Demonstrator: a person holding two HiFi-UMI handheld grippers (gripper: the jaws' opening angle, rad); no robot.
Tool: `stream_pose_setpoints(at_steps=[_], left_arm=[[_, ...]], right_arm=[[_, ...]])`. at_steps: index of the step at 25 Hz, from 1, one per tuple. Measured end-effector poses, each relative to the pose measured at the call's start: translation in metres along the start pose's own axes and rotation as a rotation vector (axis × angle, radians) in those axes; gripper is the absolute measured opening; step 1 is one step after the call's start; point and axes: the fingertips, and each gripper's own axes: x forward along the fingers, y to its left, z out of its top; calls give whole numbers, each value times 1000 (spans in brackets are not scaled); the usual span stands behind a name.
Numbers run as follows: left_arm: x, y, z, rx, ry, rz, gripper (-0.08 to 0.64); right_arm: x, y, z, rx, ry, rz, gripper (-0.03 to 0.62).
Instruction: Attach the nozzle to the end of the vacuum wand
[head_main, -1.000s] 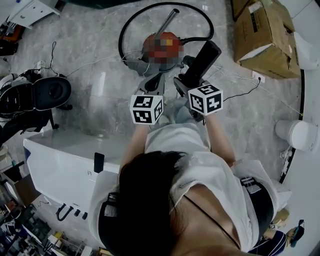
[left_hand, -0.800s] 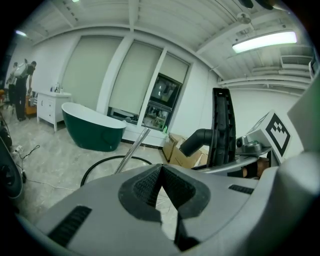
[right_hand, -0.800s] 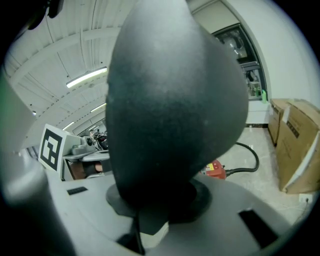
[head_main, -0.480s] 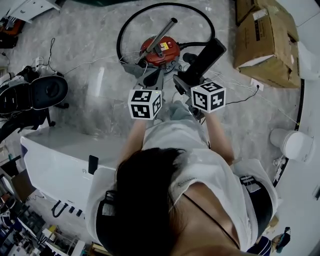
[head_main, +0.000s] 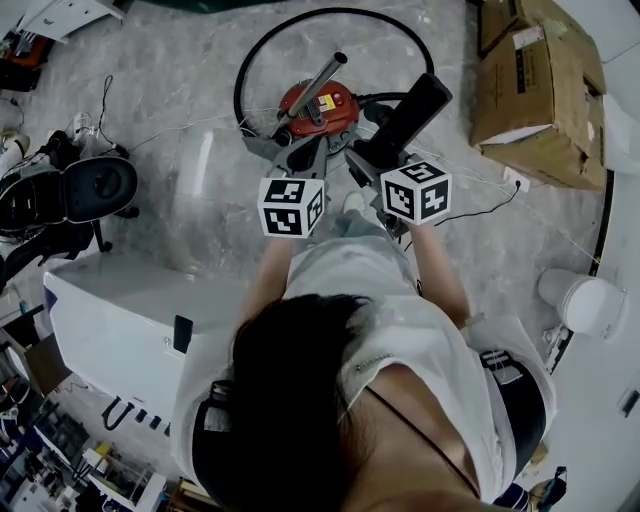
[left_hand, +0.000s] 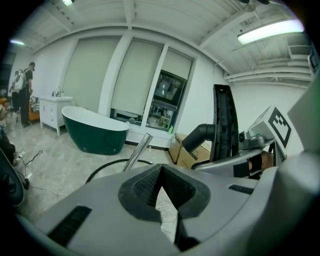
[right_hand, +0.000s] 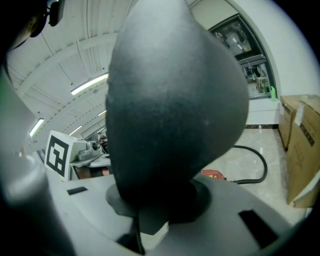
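— Where is the nozzle?
— Aloft in the right gripper. Its jaws stand partly apart, clamped on the neck of the wide black plastic floor nozzle, whose broad head rises up and away from the person.
— And the wand?
— The silver metal vacuum wand leans up from the red canister vacuum on the grey marble floor, ringed by 1 loop of black hose. Its open end is near the nozzle, to the left of it in the head view, and the 2 are not touching.
— The other tool?
— The left gripper is closed tight with nothing between its jaws. It sits beside the right one, aimed towards the wand.
— Anything else in frame?
— At the right, brown cardboard boxes; far behind, a dark green bathtub.
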Motion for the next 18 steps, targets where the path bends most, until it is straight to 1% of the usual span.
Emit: stream_pose_setpoints(at_steps=[4, 9, 13, 18], left_arm=[[14, 4, 7, -2, 5, 32, 3], [32, 10, 15, -4, 5, 93, 3], [41, 18, 18, -33, -6, 160, 3], [52, 13, 20, -54, -12, 181, 2]], right_arm=[[1, -13, 14, -10, -24, 9, 100], [3, -33, 26, -17, -7, 33, 100], [6, -43, 31, -26, 6, 56, 100], [5, -54, 34, -40, 26, 80, 100]])
